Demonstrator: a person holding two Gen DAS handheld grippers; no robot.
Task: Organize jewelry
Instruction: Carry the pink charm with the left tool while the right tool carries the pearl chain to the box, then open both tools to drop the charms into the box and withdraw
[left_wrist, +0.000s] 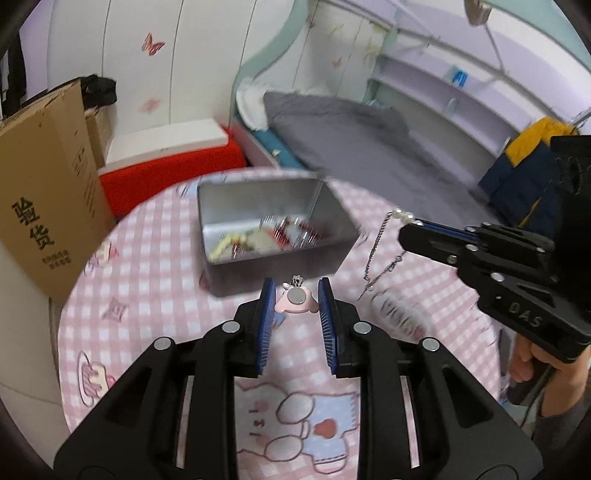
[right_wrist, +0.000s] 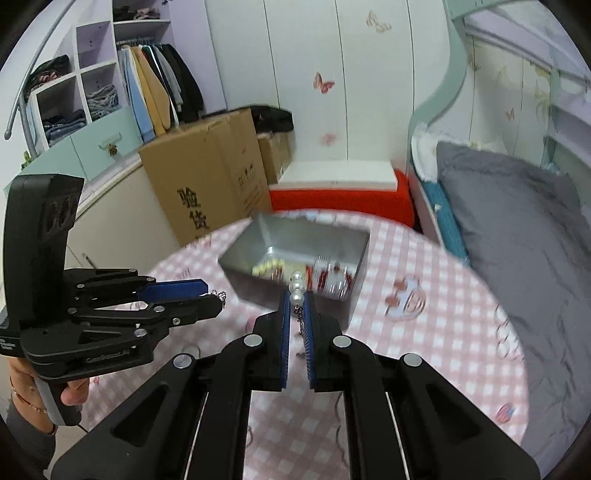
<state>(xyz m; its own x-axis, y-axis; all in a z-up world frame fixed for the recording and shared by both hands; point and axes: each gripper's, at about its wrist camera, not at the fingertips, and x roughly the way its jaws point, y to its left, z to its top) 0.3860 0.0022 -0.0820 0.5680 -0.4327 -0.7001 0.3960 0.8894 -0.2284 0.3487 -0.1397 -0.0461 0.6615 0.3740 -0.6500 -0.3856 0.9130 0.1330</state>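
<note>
Pink-and-white checked tablecloth (left_wrist: 155, 295), silver tin (left_wrist: 258, 206), pink charm (left_wrist: 297, 301), white pearls (right_wrist: 296, 286)

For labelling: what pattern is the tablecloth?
Pink-and-white check tablecloth with cartoon prints; left wrist view.

**Materials and finishes**

The tin (left_wrist: 221, 236) is dull grey metal, smooth inside. The tablecloth (left_wrist: 155, 295) looks like soft matt cloth in pink check. The charm (left_wrist: 296, 300) is glossy pink plastic with a shiny metal disc. The chain (left_wrist: 380, 254) is bright metal with glossy pearls (right_wrist: 296, 286). The box (left_wrist: 44, 206) is matt brown cardboard.
</note>
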